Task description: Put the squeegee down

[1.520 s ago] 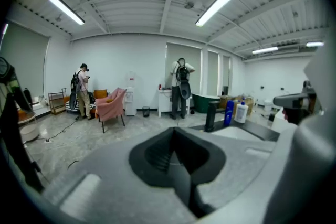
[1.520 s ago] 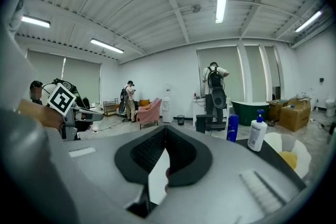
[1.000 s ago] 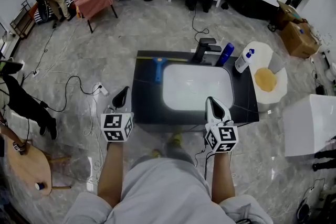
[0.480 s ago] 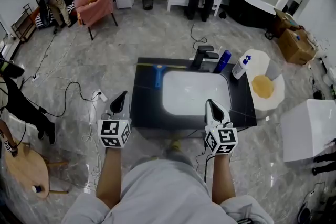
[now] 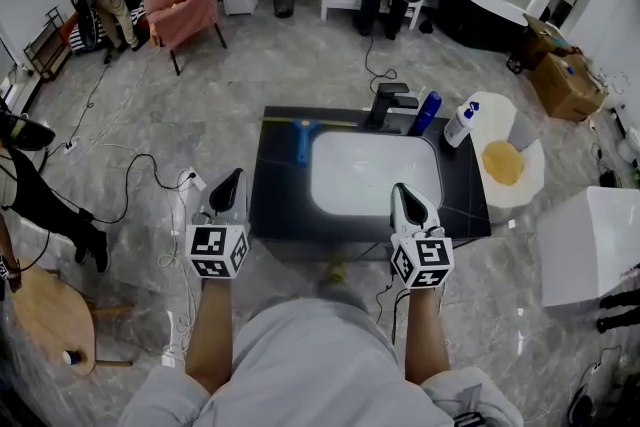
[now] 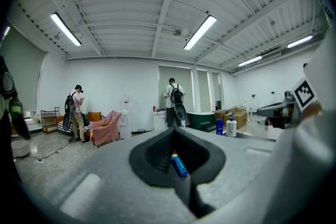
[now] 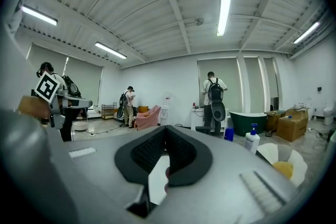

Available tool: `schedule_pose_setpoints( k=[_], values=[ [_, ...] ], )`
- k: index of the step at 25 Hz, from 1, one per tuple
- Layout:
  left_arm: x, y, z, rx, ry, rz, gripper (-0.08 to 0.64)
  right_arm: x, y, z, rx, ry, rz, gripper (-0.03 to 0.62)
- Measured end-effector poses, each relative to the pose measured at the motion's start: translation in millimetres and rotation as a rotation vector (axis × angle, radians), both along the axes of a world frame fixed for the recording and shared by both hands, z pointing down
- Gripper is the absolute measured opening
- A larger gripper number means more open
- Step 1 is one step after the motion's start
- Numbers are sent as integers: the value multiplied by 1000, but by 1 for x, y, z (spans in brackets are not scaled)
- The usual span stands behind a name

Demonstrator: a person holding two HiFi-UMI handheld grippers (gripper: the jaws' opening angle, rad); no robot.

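**A:** Watching the squeegee: it hasn't budged this last second, and it lies flat on the counter just left of the sink.

**B:** And both our sets of fingers are closed on nothing. The left gripper is off the sink's near-left and the right gripper at its near edge. We'd call it put down.

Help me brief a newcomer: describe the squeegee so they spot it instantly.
Find the black vanity countertop around the white rectangular basin. On its left strip lies the blue-handled squeegee; unlike the upright blue bottle at the right rear, it lies flat, alone.
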State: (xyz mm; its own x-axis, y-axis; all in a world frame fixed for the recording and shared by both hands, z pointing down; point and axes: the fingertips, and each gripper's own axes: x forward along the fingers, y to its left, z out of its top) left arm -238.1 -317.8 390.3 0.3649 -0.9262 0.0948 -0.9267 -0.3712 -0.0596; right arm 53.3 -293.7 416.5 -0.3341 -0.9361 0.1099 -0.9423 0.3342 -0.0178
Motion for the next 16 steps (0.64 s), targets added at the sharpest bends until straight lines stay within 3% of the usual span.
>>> schedule_pose_setpoints(
  k=[7,16],
  values=[
    [-3,1,-6,9,33,-4,-2,1,0,0,3,-6,6,3],
    [-3,0,-2,13,6,-1,-2,3,-2,2,4,5,7,3]
  ],
)
